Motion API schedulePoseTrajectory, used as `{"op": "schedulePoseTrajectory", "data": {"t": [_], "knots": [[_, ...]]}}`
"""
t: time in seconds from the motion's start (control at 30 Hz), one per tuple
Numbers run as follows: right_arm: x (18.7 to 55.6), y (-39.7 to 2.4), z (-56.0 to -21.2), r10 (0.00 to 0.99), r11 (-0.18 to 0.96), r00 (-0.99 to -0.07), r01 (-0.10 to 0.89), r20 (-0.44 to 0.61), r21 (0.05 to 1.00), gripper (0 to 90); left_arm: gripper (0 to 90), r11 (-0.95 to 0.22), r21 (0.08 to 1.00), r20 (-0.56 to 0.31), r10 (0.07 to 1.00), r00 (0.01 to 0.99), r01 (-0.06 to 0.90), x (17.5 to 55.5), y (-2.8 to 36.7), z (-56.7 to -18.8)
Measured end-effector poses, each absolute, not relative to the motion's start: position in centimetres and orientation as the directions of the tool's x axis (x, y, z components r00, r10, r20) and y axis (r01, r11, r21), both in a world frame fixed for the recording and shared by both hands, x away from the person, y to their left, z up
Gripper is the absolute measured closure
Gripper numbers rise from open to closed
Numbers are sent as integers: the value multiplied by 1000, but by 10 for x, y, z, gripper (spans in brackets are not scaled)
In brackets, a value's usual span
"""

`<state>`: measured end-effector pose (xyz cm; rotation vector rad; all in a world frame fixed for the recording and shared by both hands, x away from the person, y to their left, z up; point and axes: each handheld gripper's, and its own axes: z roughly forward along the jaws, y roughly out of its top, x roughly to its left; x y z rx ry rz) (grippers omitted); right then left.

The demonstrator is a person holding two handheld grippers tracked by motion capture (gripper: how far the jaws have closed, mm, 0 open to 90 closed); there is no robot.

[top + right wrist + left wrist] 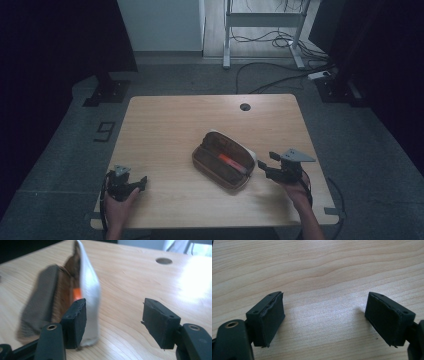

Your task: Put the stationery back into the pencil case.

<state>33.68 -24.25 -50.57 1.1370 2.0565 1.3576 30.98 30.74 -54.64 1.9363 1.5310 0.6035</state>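
The left hand (120,202) comes in at the near left of the high view and holds the left gripper (142,182) low over the table, pointing right. In the left gripper view its two black jaws stand wide apart with nothing between them, pads (272,320) facing each other. The right hand (296,192) comes in at the near right, forearm angled up from the bottom edge, and holds the right gripper (264,162) pointing left, its grey three-cornered plate on top. In the right gripper view its jaws are parted, the gap between the pads (160,322) bare.
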Motion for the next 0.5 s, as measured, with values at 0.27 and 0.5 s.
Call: {"op": "schedulePoseTrajectory", "data": {"t": [0.27, 0.5], "knots": [[348, -247, -526, 843, 236, -533, 492, 75, 838, 330, 157, -163, 692, -10, 972, 235, 704, 310, 307, -546], [352, -250, -534, 855, 226, -509, 533, 96, 815, 326, 157, -163, 691, -10, 972, 235, 704, 310, 307, -546]]}}
